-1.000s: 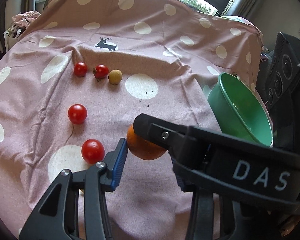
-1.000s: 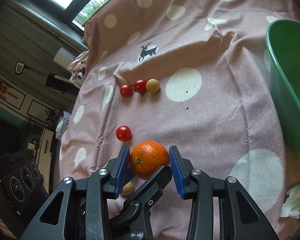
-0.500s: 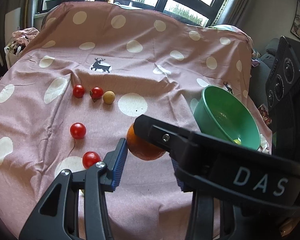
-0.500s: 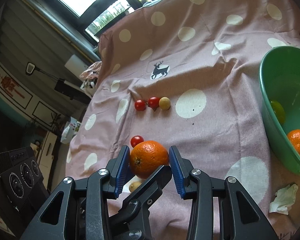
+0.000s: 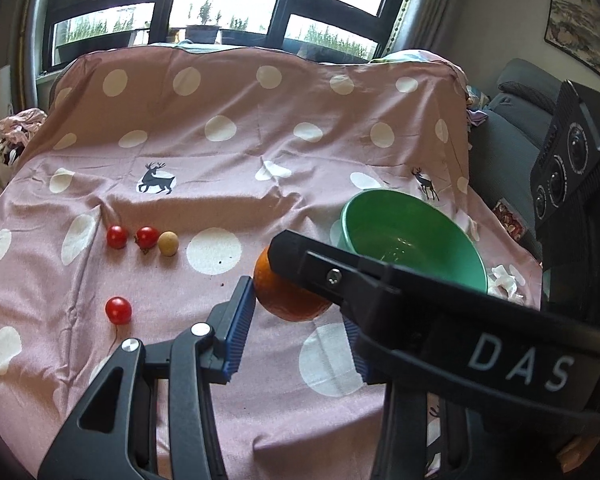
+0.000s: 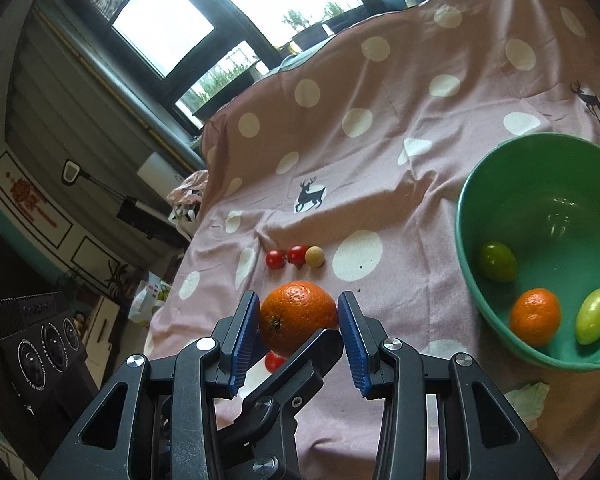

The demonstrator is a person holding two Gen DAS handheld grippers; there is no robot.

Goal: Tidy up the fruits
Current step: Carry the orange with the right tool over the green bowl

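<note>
Right gripper [image 6: 298, 316] clamps an orange [image 6: 296, 314] above the pink polka-dot cloth [image 6: 400, 184]; left gripper's [image 5: 296, 320] state unclear

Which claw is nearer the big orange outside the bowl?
Right. The right claw grips the orange, pads pressed on both sides. The left claw sits just beside it, one pad at its edge.
</note>
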